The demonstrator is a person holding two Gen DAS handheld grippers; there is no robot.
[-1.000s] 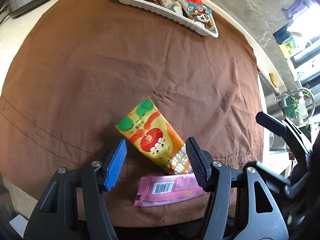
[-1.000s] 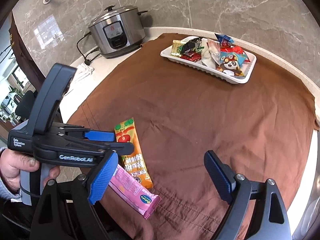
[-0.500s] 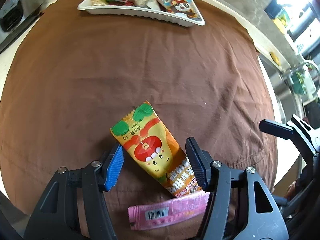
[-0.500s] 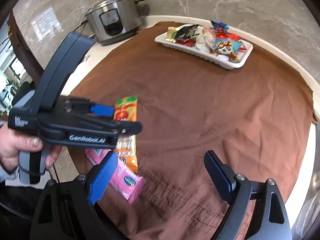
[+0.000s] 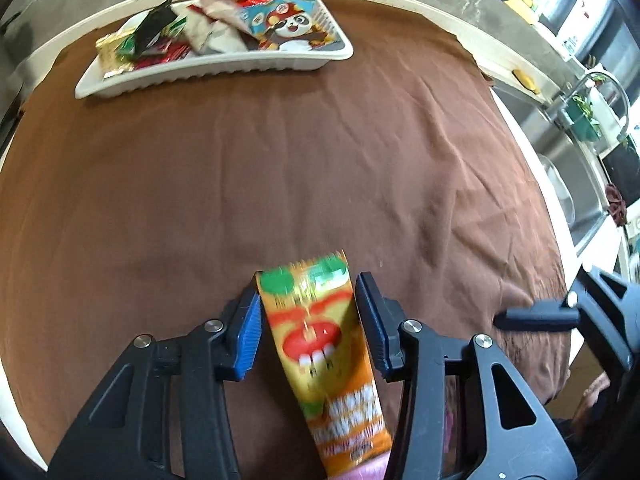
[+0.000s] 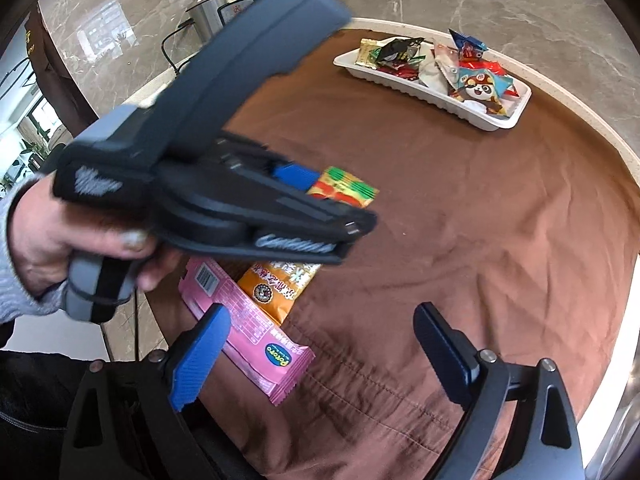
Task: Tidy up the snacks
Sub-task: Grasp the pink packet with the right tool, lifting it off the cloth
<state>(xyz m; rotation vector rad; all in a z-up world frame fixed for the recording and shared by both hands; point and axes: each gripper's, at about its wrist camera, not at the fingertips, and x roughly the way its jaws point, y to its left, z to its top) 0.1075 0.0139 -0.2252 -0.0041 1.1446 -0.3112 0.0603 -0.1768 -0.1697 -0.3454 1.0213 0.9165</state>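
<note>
Left tool (image 5: 308, 320): seen low in the left wrist view, its jaws closing around the orange snack packet (image 5: 320, 344); the blue pad was just at the packet's left edge, a thin gap remained on the right, so a firm grip could not be confirmed.
Right tool (image 6: 320, 354): held wide and opening at the bottom of the right wrist view; nothing was gripped, though the pink snack packet (image 6: 248, 332) lay partly between its fingers on the cloth.
Orange snack packet: found at lower centre of the left wrist view, lying lengthwise between the left tool's fingers, blurred, its lower end over the pink packet.
Pink snack packet: found at lower left of the right wrist view, flat on the brown cloth (image 6: 460, 208) near the bench edge.
White tray (image 5: 208, 68): placed at the upper left of the left wrist view, well apart from both tools, already filled with several wrapped snacks including a panda packet (image 5: 288, 26).
Done: most snacks were judged to be gathered in the tray.
Left: two packets were judged still to be moved, the orange one first.
Person's hand (image 6: 52, 240): seen at mid left of the right wrist view, wrapped around the left tool's handle.
</note>
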